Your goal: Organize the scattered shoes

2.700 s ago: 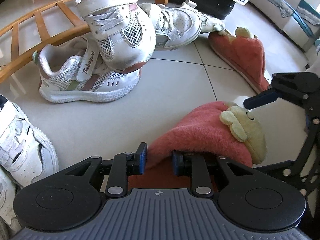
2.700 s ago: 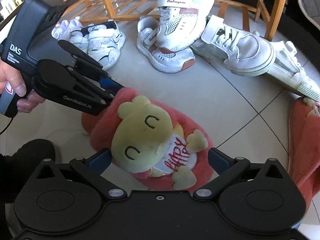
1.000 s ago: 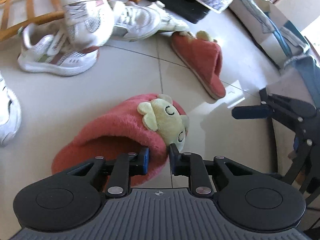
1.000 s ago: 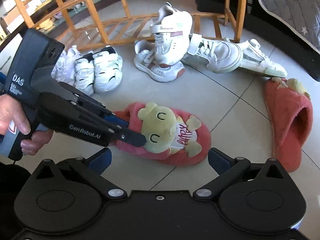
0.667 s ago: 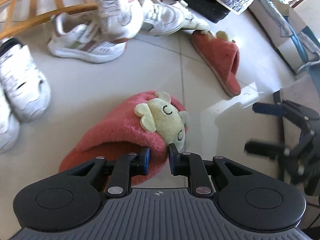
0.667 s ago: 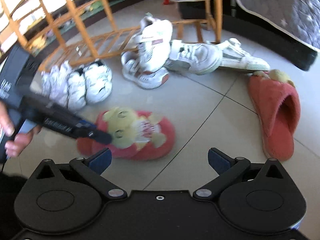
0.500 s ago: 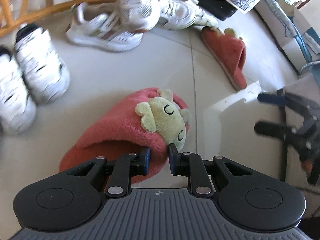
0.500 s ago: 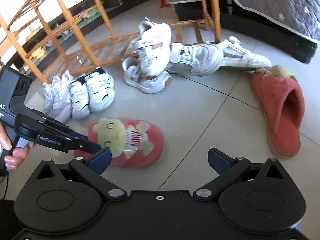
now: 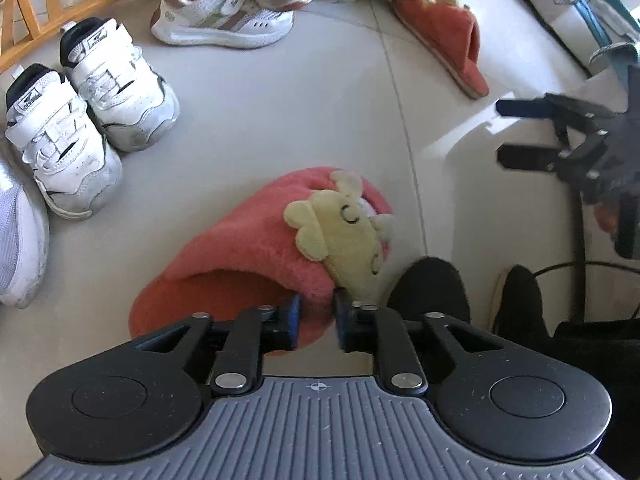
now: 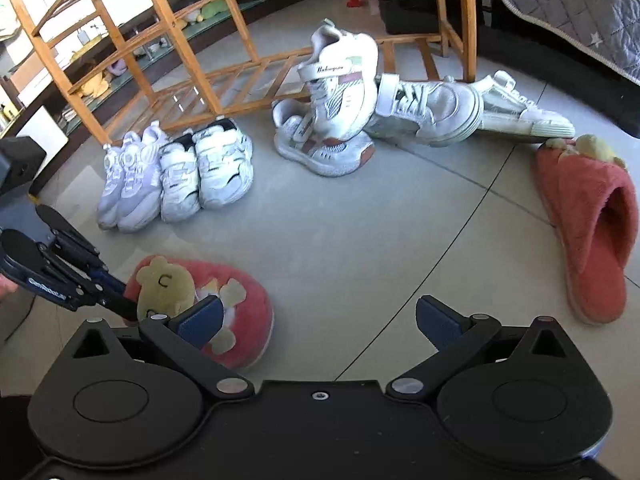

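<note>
Jaws, left gripper [image 9: 316,322]: opening, the plush rim of the near pink fuzzy slipper with a yellow bear face [image 9: 256,256] lies between the blue pads, and I judge the grip to be loosening rather than firm. Jaws, right gripper [image 10: 318,320]: spread wide, nothing between them, hovering above bare floor.

Location of task items: near slipper rests on the pale grey tiled floor [image 10: 360,240], close to the person's dark-clad feet [image 9: 430,288]. Matching pink fuzzy slipper [image 10: 592,232] lies well apart, on its own near the far end of the white low-top sneakers [image 10: 460,110]. Two pairs of small white strap sneakers [image 10: 176,176] stand lined up in front of the orange wooden shoe rack [image 10: 132,52]. One white-and-maroon mesh trainer [image 10: 344,84] is piled on its twin.

Risks, judged:
- Plush rim may cling to a pad as the jaws part, dragging the slipper askew when the gripper lifts.
- Slipper pair remains split; the far one sits touching the low-top's toe, so a careless grab could shift both.
- Stacked trainer looks unstable; a nudge could tip it.
- Feet beside the near slipper crowd any low sweep.

Open room: broad clear tile between the two slippers; tight only beside the rack and the sneaker row.
</note>
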The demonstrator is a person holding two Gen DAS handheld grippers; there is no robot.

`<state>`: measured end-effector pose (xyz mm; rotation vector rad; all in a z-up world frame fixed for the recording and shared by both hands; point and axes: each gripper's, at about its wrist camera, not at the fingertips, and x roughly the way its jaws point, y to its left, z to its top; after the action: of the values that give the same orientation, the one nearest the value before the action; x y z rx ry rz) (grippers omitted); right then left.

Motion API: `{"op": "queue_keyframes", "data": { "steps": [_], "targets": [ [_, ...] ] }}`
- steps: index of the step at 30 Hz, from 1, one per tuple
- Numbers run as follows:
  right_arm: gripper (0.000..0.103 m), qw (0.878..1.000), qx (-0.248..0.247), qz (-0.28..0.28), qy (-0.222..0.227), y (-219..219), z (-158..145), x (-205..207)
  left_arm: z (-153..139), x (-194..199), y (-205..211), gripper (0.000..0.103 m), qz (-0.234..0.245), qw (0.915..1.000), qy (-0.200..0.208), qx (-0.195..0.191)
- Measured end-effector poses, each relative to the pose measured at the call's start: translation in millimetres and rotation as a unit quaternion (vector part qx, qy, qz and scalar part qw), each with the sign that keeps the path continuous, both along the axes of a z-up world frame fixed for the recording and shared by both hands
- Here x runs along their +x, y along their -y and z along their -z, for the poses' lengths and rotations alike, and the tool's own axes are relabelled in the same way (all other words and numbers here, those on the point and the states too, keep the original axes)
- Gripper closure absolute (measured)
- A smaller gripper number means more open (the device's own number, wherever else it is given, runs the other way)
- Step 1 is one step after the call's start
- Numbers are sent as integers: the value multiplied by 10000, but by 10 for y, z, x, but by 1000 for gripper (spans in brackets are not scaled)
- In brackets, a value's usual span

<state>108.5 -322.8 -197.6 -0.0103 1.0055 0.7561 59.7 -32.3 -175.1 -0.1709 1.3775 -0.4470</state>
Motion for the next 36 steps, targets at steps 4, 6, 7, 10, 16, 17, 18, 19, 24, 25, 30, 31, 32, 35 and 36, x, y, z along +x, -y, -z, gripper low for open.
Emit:
{"op": "queue_keyframes", "data": {
  "steps": [4,6,7,10,16,17,18,19,24,25,30,31,32,35,36],
  "targets": [
    [0,9999,-4,-63,-79,-4,68,-6,-23,-46,0,65,-366,9992,55,-179],
    [0,9999,-1,-103,-132,-15,103,-2,11,-25,-10,62,-673,9972,-29,-322],
    [0,9998,-14,-145,-165,-33,123,2,25,-8,-19,59,-801,9960,-75,-396],
    [0,9997,-142,-161,-120,-58,152,19,77,20,-18,63,-1057,9929,-119,-523],
    [0,9992,-398,42,32,-20,201,104,106,97,-9,75,-1387,9887,140,-559],
    [0,9986,-471,208,106,35,218,148,101,116,-14,76,-1469,9875,203,-532],
    [0,9978,-537,352,164,88,233,195,101,136,-19,76,-1527,9866,244,-512],
    [0,9969,-591,473,216,137,244,243,104,157,-24,76,-1576,9859,276,-499],
    [1,9891,-792,1173,394,449,314,534,112,273,-126,76,-2074,9760,454,-483],
    [3,9868,-813,1340,402,520,331,606,116,296,-145,75,-2183,9735,482,-488],
    [11,9761,-1012,1857,496,750,400,919,138,379,-192,71,-2312,9704,503,-488],
    [14,9742,-1058,1921,525,784,414,976,142,381,-194,70,-2279,9713,470,-494],
    [16,9723,-1103,1985,554,819,428,1034,144,379,-197,70,-2243,9723,446,-487],
    [26,9709,-1202,2010,495,812,555,1203,128,342,-185,70,-1978,9787,324,-436],
    [28,9709,-1228,1998,481,813,586,1239,118,327,-177,70,-1907,9802,310,-430]
  ]
}}
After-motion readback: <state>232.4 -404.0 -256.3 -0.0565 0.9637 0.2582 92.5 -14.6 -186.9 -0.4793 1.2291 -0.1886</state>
